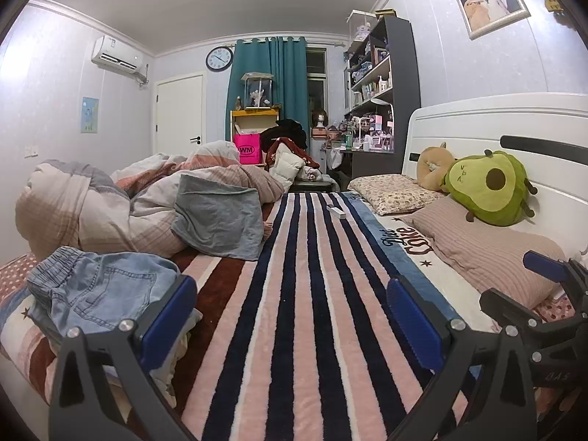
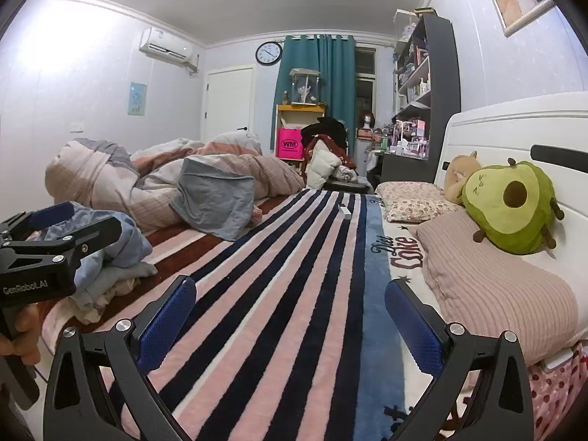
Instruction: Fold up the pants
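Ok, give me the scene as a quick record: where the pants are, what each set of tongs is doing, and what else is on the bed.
pants: light denim pants, crumpled in a heap at the bed's left edge, unfolded
left tongs: left gripper open, empty, over the striped blanket, pants just beside its left finger
right tongs: right gripper open, empty, over the blanket
bedding: bunched duvet behind the pants
pillows: ribbed pillow by the headboard, with an avocado plush behind it
progress: no fold started

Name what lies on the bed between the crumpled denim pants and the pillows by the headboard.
Only striped blanket, bare; both views show it between denim pants and pillows.
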Tool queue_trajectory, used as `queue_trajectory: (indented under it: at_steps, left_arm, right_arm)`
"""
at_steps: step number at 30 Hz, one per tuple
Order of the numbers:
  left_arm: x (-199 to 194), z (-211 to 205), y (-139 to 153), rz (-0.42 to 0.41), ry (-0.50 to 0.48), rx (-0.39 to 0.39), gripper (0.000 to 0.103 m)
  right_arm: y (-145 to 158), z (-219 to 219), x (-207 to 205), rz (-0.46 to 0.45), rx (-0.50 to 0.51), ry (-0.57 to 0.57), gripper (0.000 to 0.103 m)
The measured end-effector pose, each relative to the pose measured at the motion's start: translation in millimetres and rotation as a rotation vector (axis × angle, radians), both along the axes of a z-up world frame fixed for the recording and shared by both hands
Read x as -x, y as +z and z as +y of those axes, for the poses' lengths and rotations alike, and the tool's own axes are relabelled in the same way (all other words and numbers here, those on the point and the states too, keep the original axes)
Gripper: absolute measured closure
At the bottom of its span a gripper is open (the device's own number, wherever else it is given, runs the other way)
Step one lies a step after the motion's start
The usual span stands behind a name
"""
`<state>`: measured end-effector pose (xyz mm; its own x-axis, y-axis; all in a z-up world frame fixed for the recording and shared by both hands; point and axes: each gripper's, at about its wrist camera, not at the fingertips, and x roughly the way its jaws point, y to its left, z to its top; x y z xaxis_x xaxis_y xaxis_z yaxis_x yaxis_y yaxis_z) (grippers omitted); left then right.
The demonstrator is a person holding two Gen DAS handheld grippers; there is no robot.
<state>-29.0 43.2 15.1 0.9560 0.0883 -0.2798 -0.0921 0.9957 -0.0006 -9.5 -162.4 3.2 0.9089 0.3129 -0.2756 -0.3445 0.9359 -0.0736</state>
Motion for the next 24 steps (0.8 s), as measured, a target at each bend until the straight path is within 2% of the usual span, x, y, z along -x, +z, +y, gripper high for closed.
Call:
queue_trajectory:
  at_steps: [24]
  left_arm:
    - [-0.1,-1.6,0.1,-0.003,-0.001,-0.009,0.001]
  right_arm:
    - [1.4,-10.1,-2.6,0.005,-0.019,-0.017,0.0]
